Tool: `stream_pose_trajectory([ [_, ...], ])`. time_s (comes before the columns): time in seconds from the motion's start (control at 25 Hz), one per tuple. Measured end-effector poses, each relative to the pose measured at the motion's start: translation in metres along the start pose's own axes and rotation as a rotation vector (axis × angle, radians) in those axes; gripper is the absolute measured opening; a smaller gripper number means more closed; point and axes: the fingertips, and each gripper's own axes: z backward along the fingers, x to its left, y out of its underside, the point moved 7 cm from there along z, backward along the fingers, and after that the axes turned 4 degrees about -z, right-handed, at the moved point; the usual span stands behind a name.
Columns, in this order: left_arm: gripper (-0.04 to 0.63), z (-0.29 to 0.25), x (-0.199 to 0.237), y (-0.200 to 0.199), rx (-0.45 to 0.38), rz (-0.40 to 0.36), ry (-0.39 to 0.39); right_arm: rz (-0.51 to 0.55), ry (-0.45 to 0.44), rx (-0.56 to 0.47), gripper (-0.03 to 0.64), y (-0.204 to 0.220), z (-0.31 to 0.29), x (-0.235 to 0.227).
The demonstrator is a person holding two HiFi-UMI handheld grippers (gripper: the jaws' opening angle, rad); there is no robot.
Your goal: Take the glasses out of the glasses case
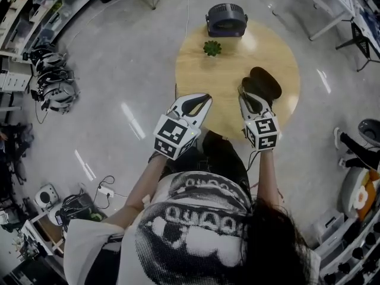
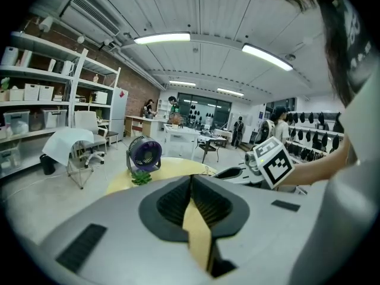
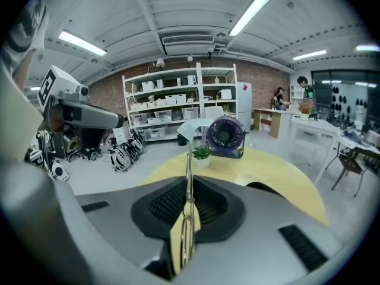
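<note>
Right gripper [image 1: 252, 97]: clamped on the thin metal glasses [image 3: 188, 165], just near of the open glasses case [image 1: 265, 81].
Left gripper [image 1: 200, 103]: jaws together, empty, off left.
My lift: I'd go slow and level, holding the frame clear of the case rim.

Thin metal glasses [image 3: 188, 186] edge-on between closed fingers [image 3: 165, 204]; dark oval case [image 1: 265, 81] on table [image 1: 234, 70].

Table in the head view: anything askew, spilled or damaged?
Nothing stands out. The fan and small plant stand upright on the round table, and the dark glasses case lies open on it.
</note>
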Motion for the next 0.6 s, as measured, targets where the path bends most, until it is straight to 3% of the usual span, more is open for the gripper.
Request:
stream_pose_trajectory([
  [0.6, 0.021, 0.147, -0.026, 0.060, -0.031, -0.005, -0.014, -0.065, -0.068, -0.085, 0.031, 0.021, 0.060, 0.171],
])
